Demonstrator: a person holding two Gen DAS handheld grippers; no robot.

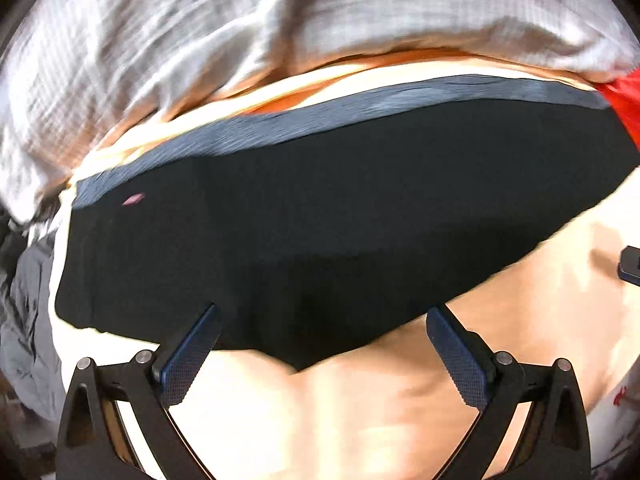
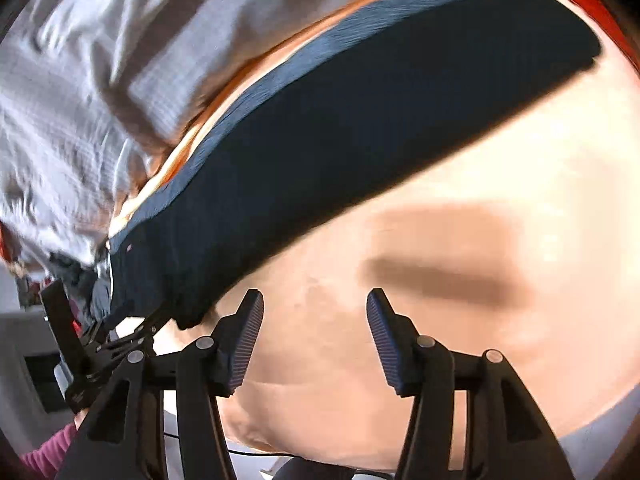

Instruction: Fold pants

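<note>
The dark navy pants (image 1: 320,208) lie flat and folded on a cream bed sheet (image 1: 320,420), with a lighter ribbed waistband (image 1: 360,112) along the far edge. My left gripper (image 1: 320,320) is open and empty, its fingertips just over the pants' near edge. In the right wrist view the pants (image 2: 320,140) stretch diagonally. My right gripper (image 2: 316,304) is open and empty, above bare sheet (image 2: 480,160) to the right of the pants. The left gripper (image 2: 120,340) shows at the pants' lower left corner.
A crumpled grey checked blanket (image 1: 200,40) lies beyond the pants. A red cloth (image 1: 624,100) lies at the far right. Grey clothing (image 1: 28,300) is heaped at the left edge. A small dark object (image 1: 632,264) sits at the right edge.
</note>
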